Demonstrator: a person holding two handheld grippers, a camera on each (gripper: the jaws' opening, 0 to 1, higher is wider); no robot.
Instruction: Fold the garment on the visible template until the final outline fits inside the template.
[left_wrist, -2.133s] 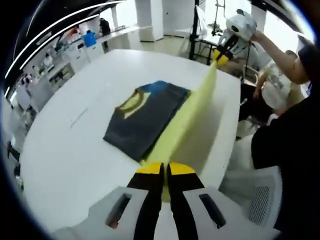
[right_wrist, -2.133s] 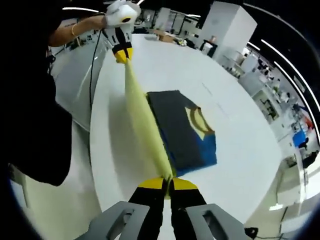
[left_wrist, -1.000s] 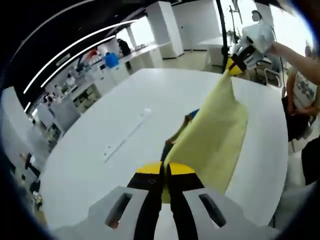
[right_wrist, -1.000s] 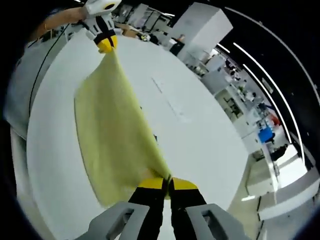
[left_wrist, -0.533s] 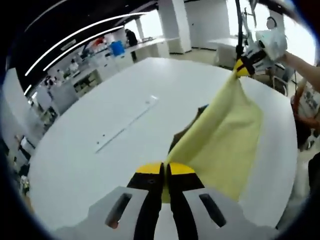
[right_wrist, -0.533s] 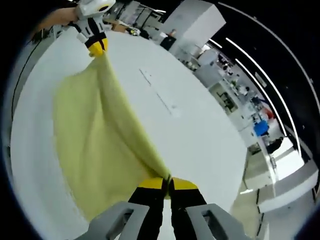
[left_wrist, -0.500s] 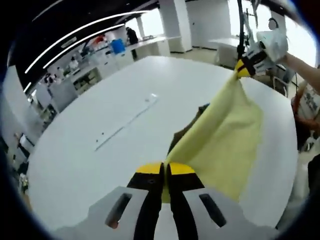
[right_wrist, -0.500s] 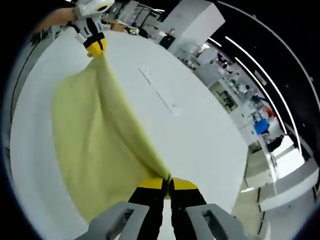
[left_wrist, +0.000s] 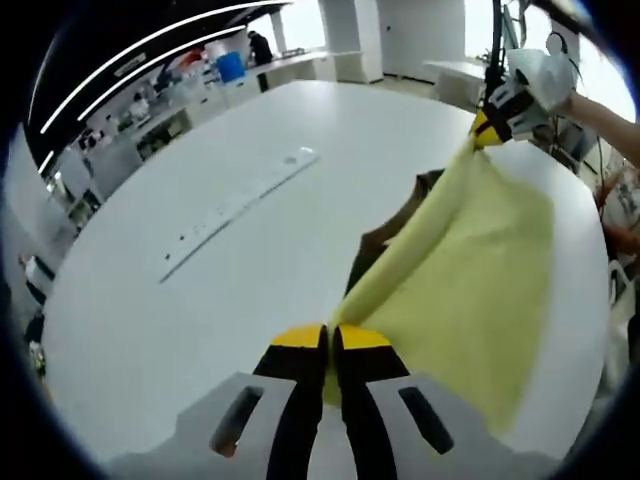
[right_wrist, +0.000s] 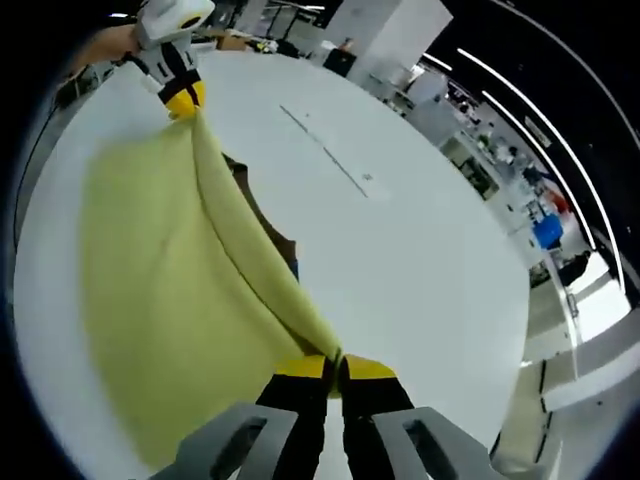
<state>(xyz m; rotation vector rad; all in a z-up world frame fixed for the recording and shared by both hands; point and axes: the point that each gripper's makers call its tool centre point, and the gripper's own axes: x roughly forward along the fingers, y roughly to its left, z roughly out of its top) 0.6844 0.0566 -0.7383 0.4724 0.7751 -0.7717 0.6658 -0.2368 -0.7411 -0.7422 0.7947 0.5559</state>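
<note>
Yellow cloth (left_wrist: 470, 270) held stretched between both grippers above white table (left_wrist: 200, 250). Left gripper (left_wrist: 331, 345) with jaws closed on one corner; right gripper (right_wrist: 335, 372) with jaws closed on the other corner of the same edge. Held edge taut, rest sagging toward the table. Dark garment (left_wrist: 385, 240) lying on the table just under the yellow cloth, mostly hidden, a brown-dark strip peeking out beyond the raised edge (right_wrist: 262, 225). Template outline not discernible.

Judged step: carrying the yellow panel across the dark part. To do well: keep both corners level and edge tension even, lower together, align with the dark edge beneath, release only once flat.
</note>
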